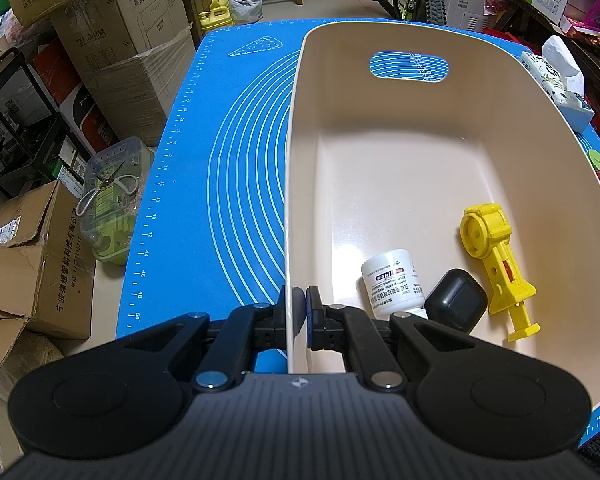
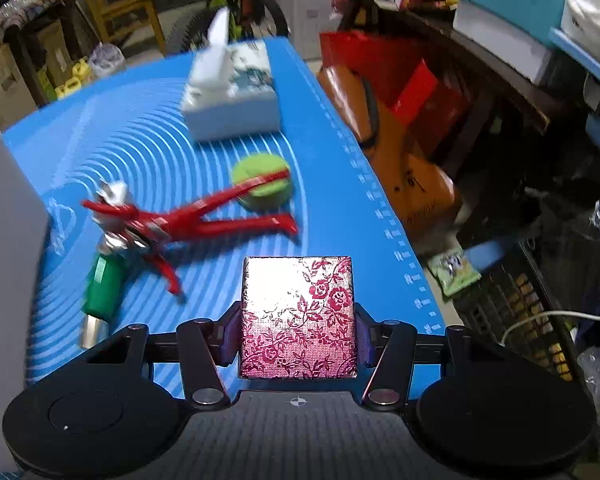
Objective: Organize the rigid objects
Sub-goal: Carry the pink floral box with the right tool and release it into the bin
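Observation:
A cream plastic bin stands on the blue mat. My left gripper is shut on the bin's near left wall, one pad on each side. In the bin lie a white bottle, a black case and a yellow plastic toy. My right gripper holds a square box with a red floral pattern, its pads against the box's two sides, over the mat's right part. On the mat beyond it lie a red figure toy, a green round lid and a green cylinder.
A tissue box sits at the mat's far right end. The bin's outer wall rises at the left of the right wrist view. The table edge drops off to clutter on the right. Cardboard boxes stack left of the table.

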A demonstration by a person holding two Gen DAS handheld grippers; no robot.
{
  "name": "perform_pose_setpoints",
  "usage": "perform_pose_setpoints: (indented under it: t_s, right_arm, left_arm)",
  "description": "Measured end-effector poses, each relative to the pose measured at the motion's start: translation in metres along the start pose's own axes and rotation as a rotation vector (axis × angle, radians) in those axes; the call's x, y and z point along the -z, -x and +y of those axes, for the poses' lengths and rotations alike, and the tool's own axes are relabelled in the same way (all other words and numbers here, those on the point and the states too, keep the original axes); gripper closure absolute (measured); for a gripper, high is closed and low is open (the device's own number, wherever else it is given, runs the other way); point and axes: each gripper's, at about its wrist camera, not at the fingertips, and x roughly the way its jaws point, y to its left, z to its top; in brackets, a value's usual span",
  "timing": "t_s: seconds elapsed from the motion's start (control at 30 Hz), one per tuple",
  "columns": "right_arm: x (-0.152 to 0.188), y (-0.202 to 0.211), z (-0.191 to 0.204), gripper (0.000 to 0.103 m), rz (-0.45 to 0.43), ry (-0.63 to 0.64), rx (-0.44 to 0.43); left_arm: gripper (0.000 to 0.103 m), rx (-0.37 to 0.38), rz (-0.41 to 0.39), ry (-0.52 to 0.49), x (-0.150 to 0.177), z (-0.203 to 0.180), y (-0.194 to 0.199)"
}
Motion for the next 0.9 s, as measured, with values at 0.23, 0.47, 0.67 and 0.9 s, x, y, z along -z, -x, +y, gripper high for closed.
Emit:
perform_pose_setpoints:
  t_s: [0.23,0.47,0.67,0.9]
  right_arm:
    - [-0.006,0.037,0.036,0.044,-0.14,0.032,-0.073]
    - [-0.007,0.07,0.075,0.044,-0.272,0.074,-0.155]
    - [-0.008,0.093,0.114,0.044,-0.362,0.123,-0.237]
    - [-0.005,0.101,0.162,0.044,-0.394,0.223,-0.328]
  left_arm:
    - [0.095,0.0,0.0,0.0,0.0,0.0,0.0]
    - [0.095,-0.001,0.0,0.0,0.0,0.0,0.0]
    - [0.095,-0.001,0.0,0.0,0.0,0.0,0.0]
    - [0.095,0.0,0.0,0.001,0.0,0.0,0.0]
